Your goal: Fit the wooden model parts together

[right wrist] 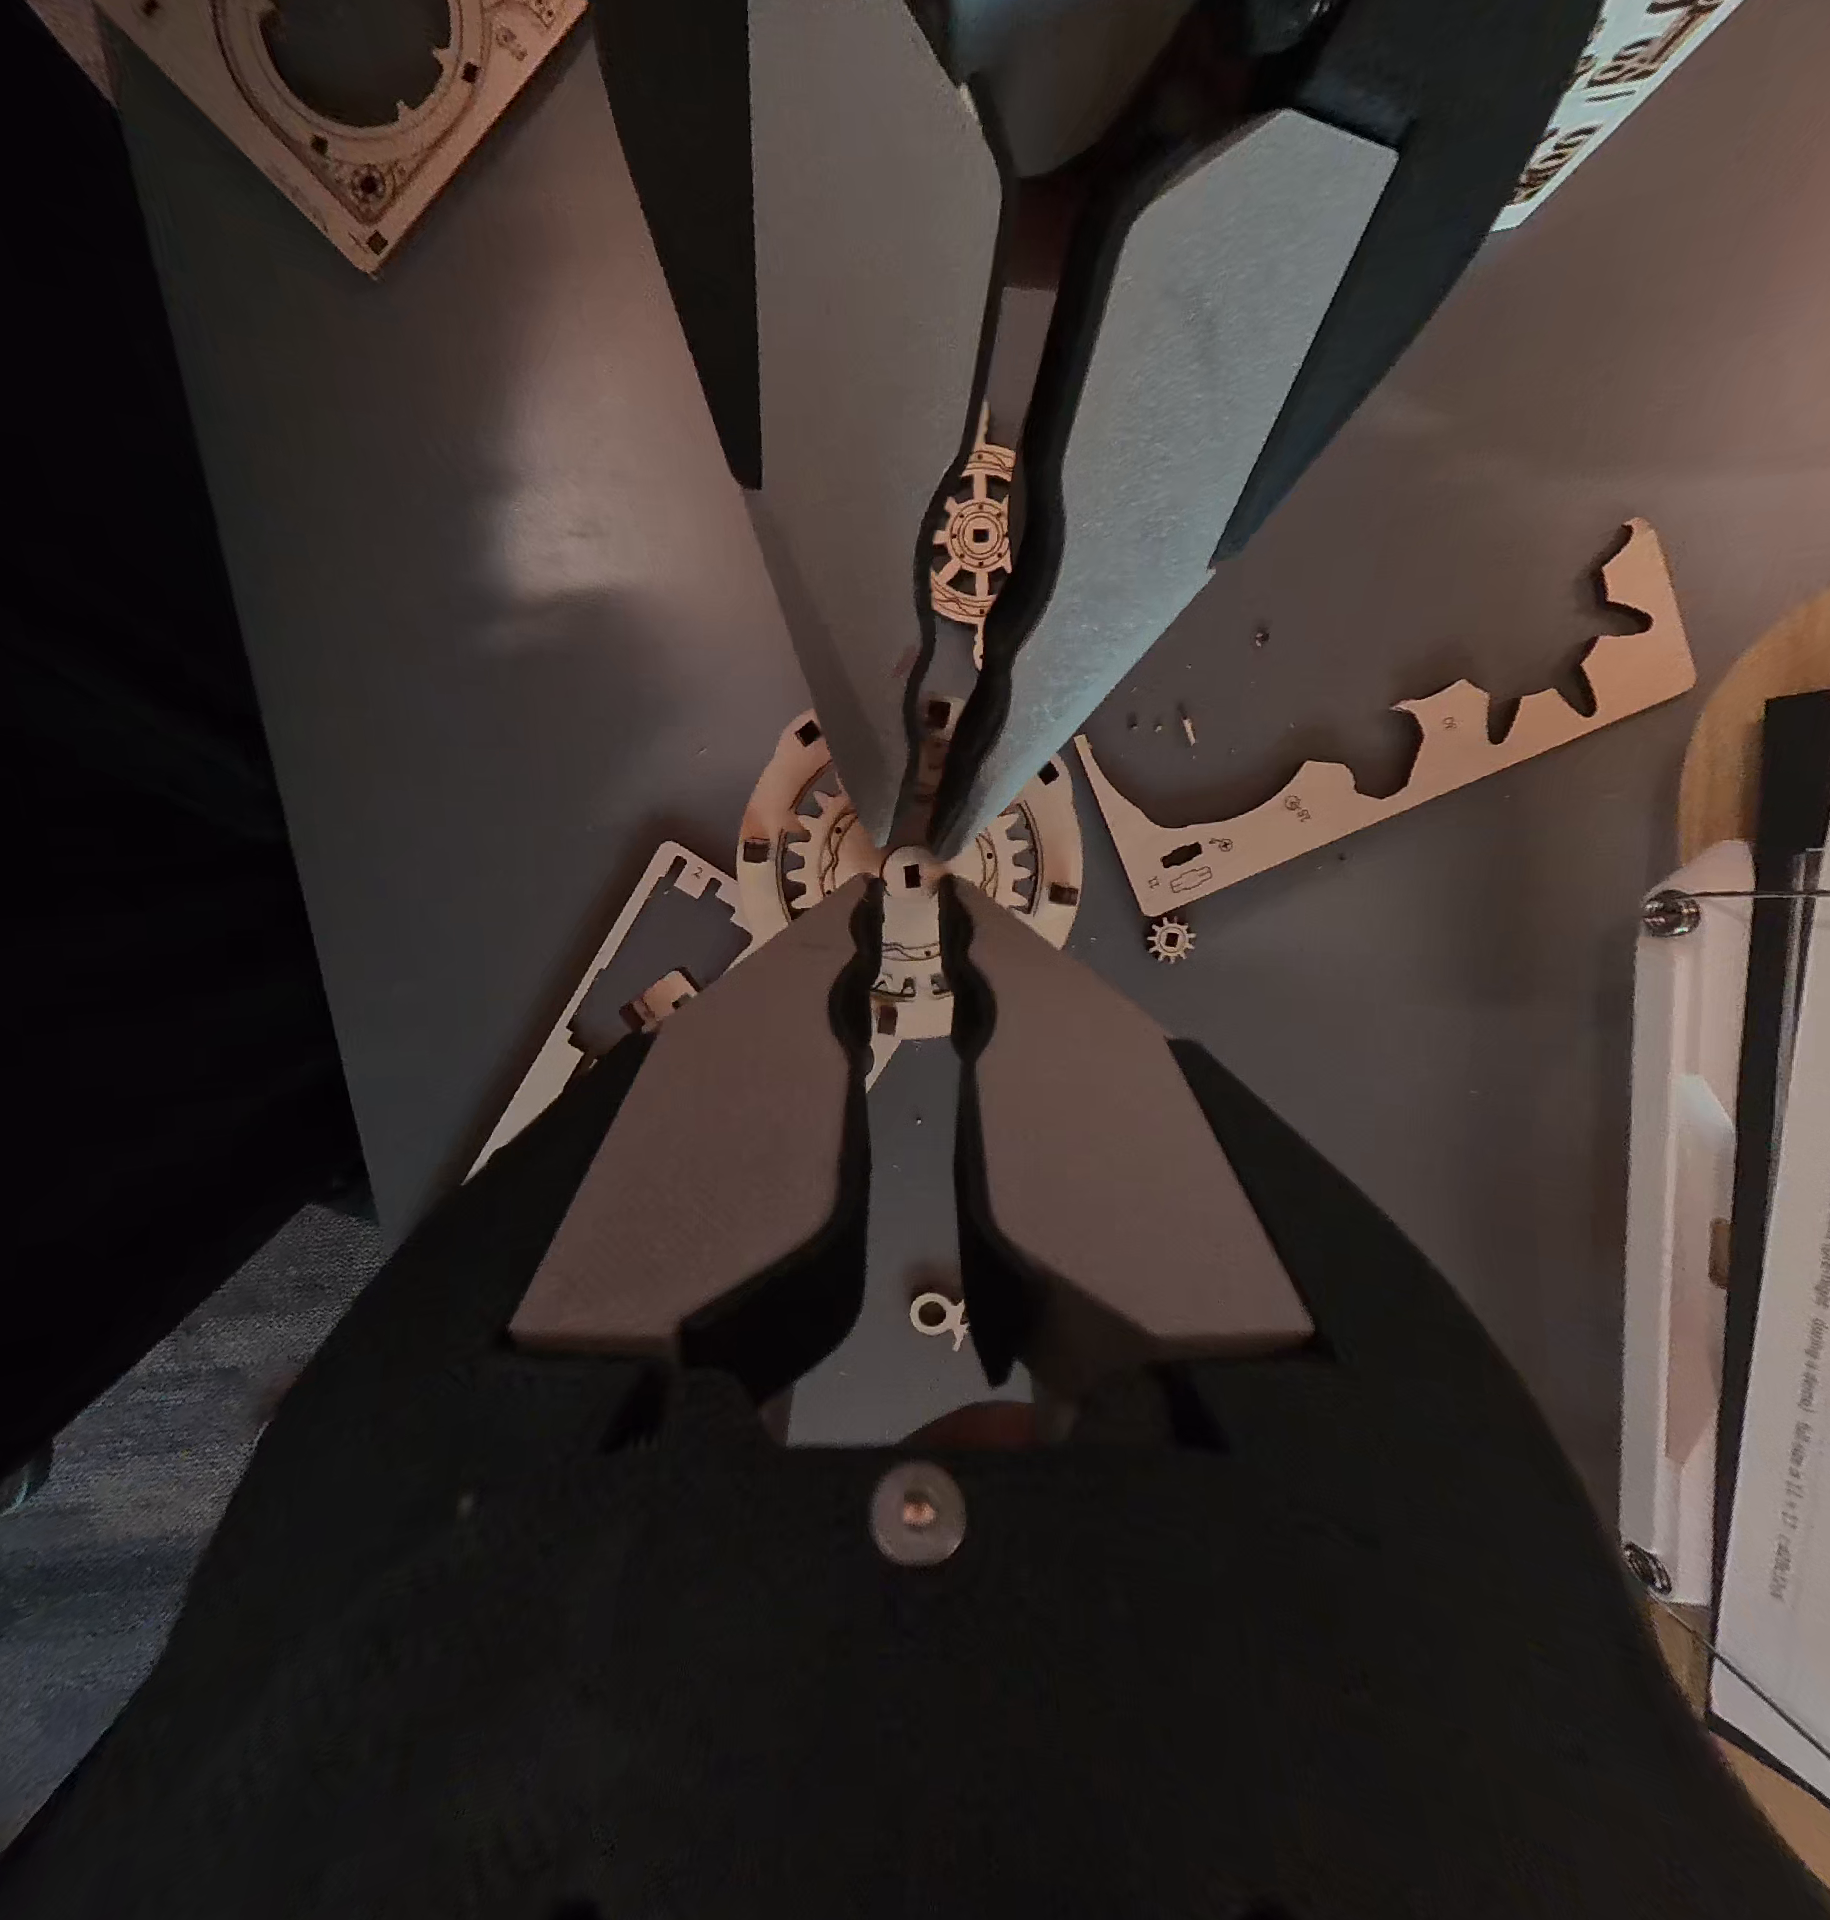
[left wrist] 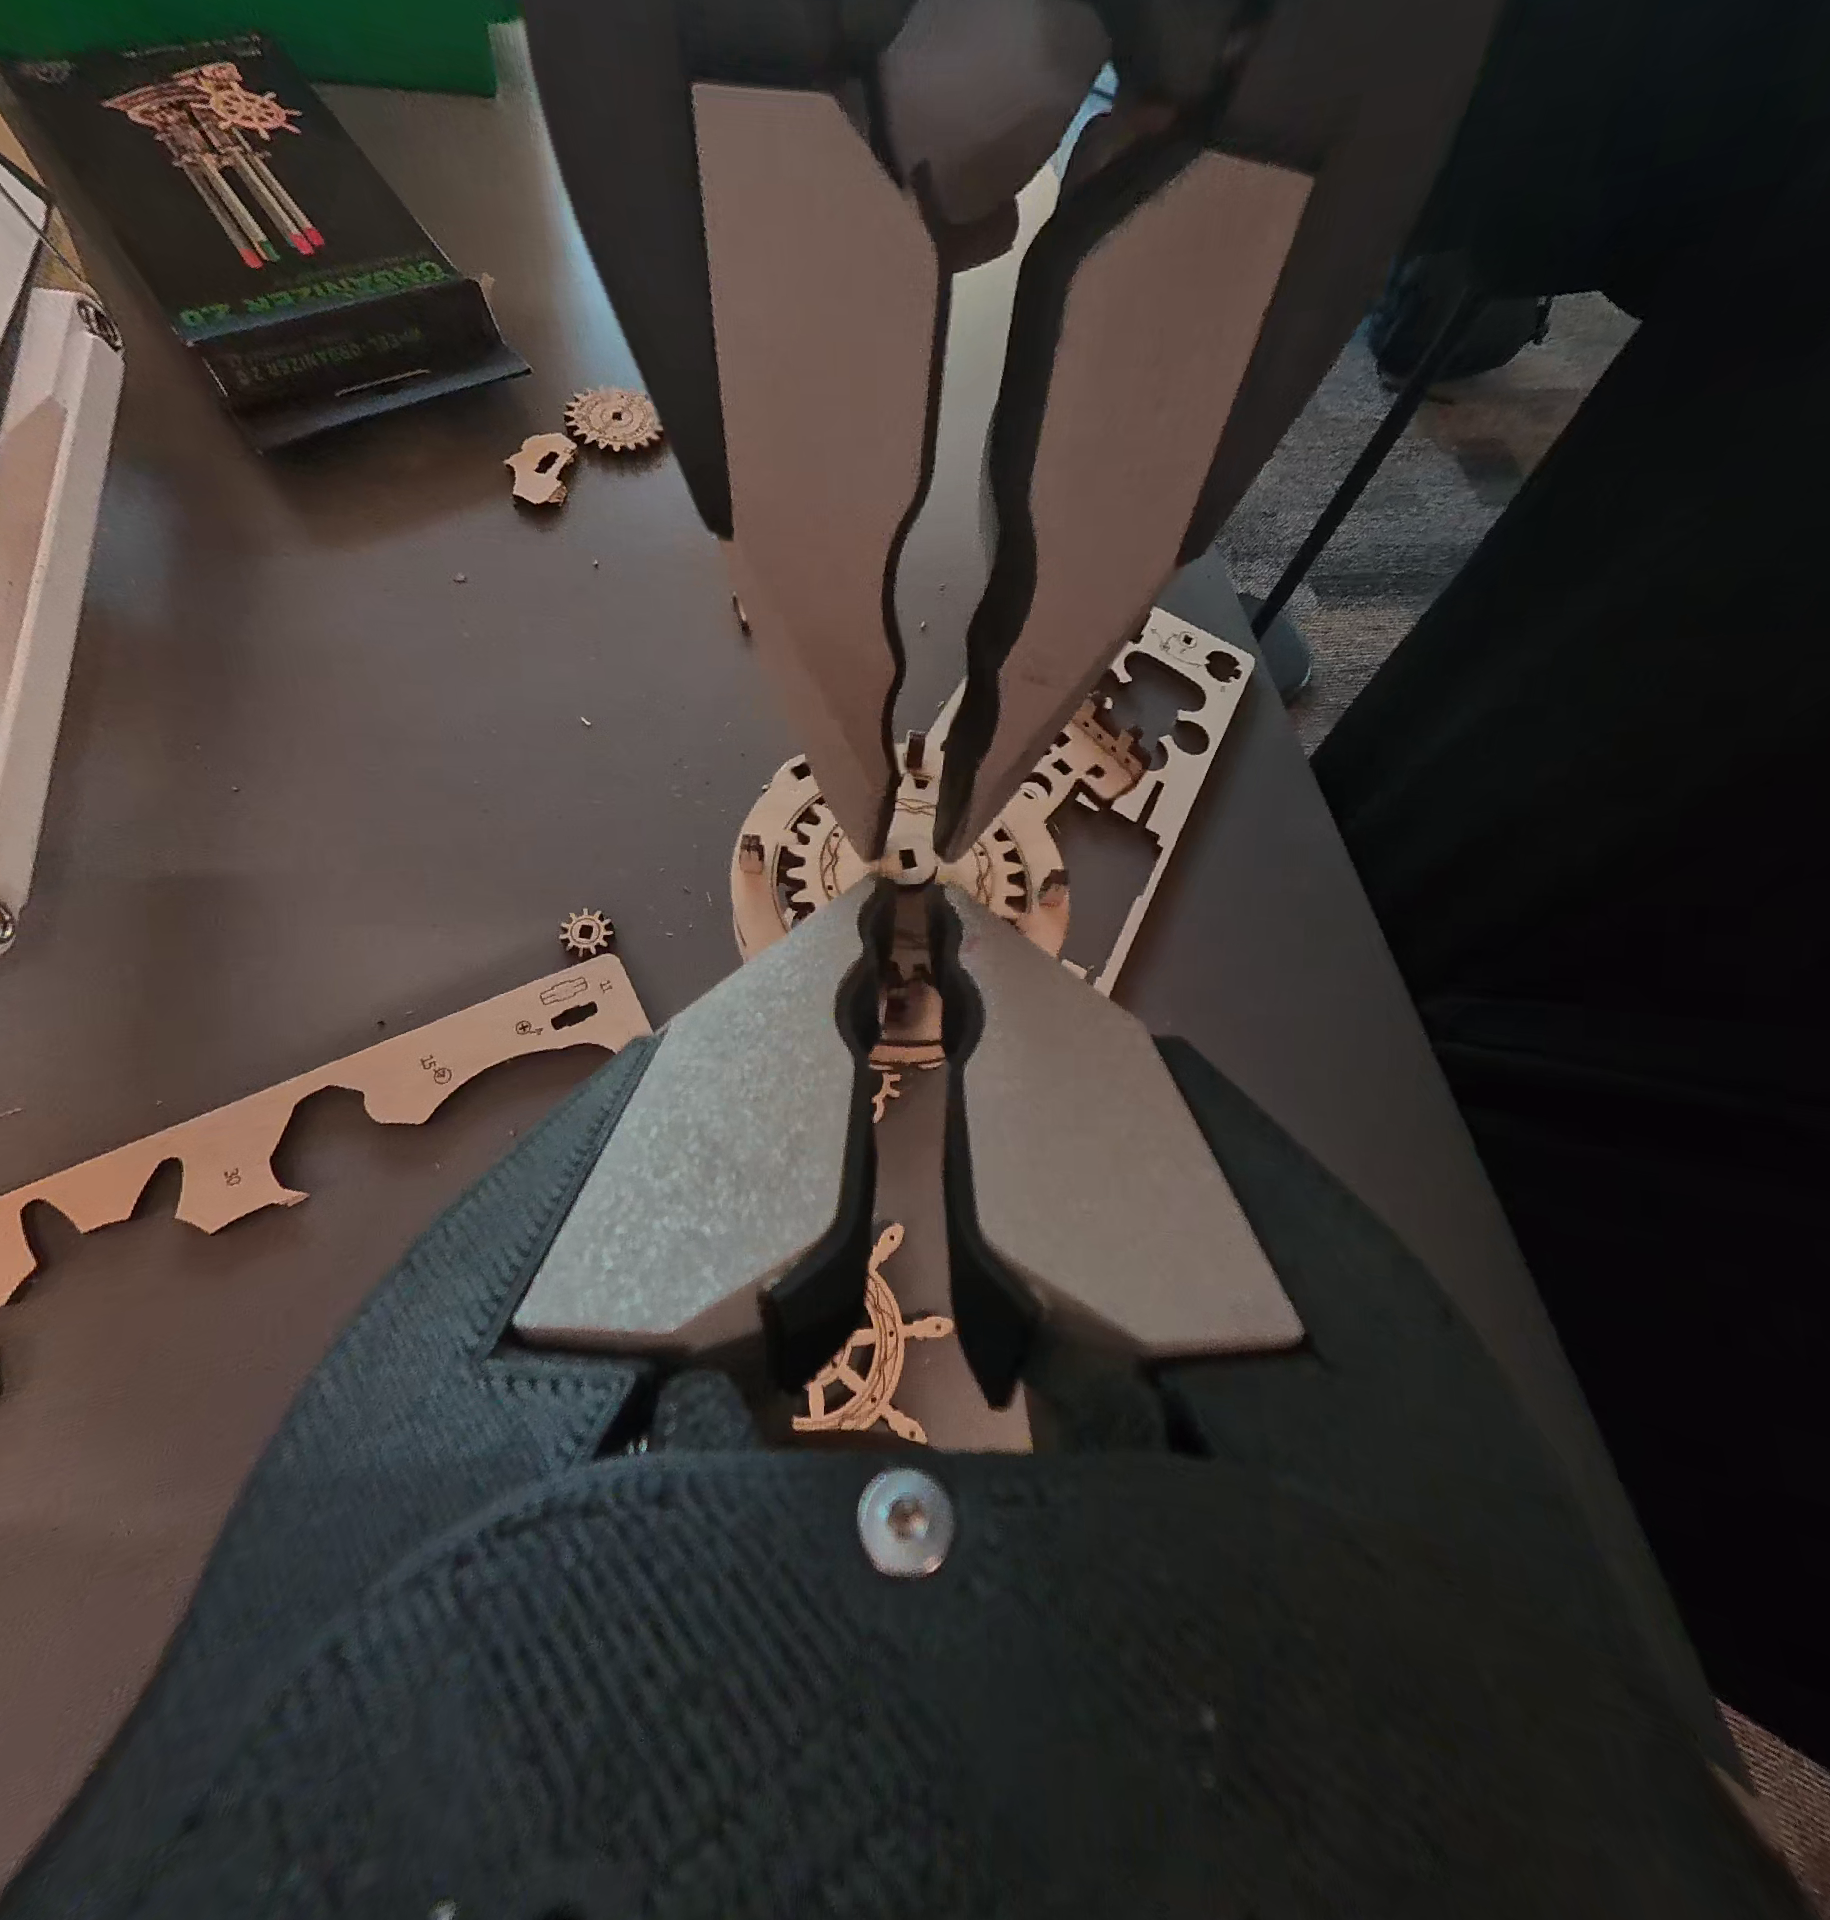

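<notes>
A round wooden gear assembly [left wrist: 763,883] lies flat on the dark table near its edge; it also shows in the right wrist view [right wrist: 771,831]. Its small hub [left wrist: 909,864] with a square hole sits at the centre [right wrist: 909,871]. My left gripper [left wrist: 908,902] and my right gripper [left wrist: 911,850] meet tip to tip over the hub from opposite sides. In the right wrist view the right gripper [right wrist: 908,885] comes from below and the left gripper [right wrist: 916,840] from above. Both are closed to a narrow slit, with their tips on the assembly around the hub.
A wooden ship's wheel [left wrist: 869,1340] lies under my left gripper. A small gear [left wrist: 587,932], a larger gear [left wrist: 612,418], a cut-out offcut sheet [left wrist: 267,1143], a frame sheet [left wrist: 1171,748] and the kit box [left wrist: 267,229] lie around. A white stand [right wrist: 1700,1195] is at the right. The table edge [left wrist: 1295,831] is close. Both grippers' tips are close together, under 4 cm apart. From either gripper's tips it is about 11 cm to the small gear [left wrist: 587,932]. Seen from the right wrist view [right wrist: 1171,933] as well.
</notes>
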Action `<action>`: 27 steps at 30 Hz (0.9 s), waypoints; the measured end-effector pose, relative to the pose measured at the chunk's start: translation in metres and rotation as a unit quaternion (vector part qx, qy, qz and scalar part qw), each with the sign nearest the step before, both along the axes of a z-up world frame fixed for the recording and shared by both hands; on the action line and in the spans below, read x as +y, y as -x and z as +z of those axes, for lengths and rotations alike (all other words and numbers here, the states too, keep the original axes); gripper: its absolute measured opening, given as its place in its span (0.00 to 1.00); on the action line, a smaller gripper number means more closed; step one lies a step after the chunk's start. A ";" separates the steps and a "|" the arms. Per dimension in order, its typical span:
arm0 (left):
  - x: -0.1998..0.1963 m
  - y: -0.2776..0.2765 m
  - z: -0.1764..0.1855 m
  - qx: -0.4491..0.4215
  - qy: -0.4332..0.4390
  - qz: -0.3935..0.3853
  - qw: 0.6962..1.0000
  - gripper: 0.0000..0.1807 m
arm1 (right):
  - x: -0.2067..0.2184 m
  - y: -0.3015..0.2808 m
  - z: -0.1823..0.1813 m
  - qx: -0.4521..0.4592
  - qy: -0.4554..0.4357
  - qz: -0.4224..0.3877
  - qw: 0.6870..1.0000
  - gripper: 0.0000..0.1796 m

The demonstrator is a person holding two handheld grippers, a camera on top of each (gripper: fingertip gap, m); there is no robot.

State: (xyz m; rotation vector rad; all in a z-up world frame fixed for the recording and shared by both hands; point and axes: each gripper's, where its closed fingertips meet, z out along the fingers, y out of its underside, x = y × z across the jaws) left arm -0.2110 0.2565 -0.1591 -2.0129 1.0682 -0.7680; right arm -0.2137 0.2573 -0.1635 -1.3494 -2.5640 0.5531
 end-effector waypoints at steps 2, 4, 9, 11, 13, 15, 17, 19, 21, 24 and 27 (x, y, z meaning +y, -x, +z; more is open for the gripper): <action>0.000 -0.001 0.000 0.001 -0.001 0.000 1.000 0.03 | 0.001 0.000 0.001 0.001 -0.003 0.003 1.000 0.04; -0.001 -0.001 0.001 -0.001 0.001 -0.001 1.000 0.03 | 0.003 0.000 0.004 0.005 -0.003 0.003 1.000 0.05; -0.001 -0.002 0.005 -0.012 0.001 -0.001 1.000 0.03 | 0.002 0.001 0.003 0.001 0.006 0.006 1.000 0.03; 0.000 -0.002 0.004 -0.012 0.002 0.001 1.000 0.03 | 0.000 0.001 0.001 -0.003 0.007 0.009 1.000 0.04; 0.000 -0.002 0.004 -0.014 0.005 0.000 1.000 0.02 | 0.002 0.002 0.001 -0.001 0.004 0.006 1.000 0.05; -0.001 0.000 0.004 -0.008 0.003 0.001 1.000 0.03 | 0.000 0.003 0.003 0.000 0.011 0.005 1.000 0.06; -0.001 0.001 0.005 -0.005 0.002 0.003 1.000 0.06 | -0.002 0.003 0.003 0.000 0.014 0.008 1.000 0.06; -0.001 0.001 0.004 0.000 0.003 0.003 1.000 0.06 | -0.002 0.003 0.001 -0.001 0.010 0.010 1.000 0.05; 0.000 0.003 0.001 0.009 0.000 0.008 1.000 0.06 | -0.002 0.003 0.000 -0.004 0.012 0.008 1.000 0.05; 0.000 0.001 0.000 0.007 0.001 0.007 1.000 0.05 | -0.001 0.002 0.000 -0.005 0.013 0.007 1.000 0.05; 0.000 0.000 0.000 0.009 0.000 0.006 1.000 0.05 | 0.000 0.002 0.002 0.000 0.010 0.006 1.000 0.05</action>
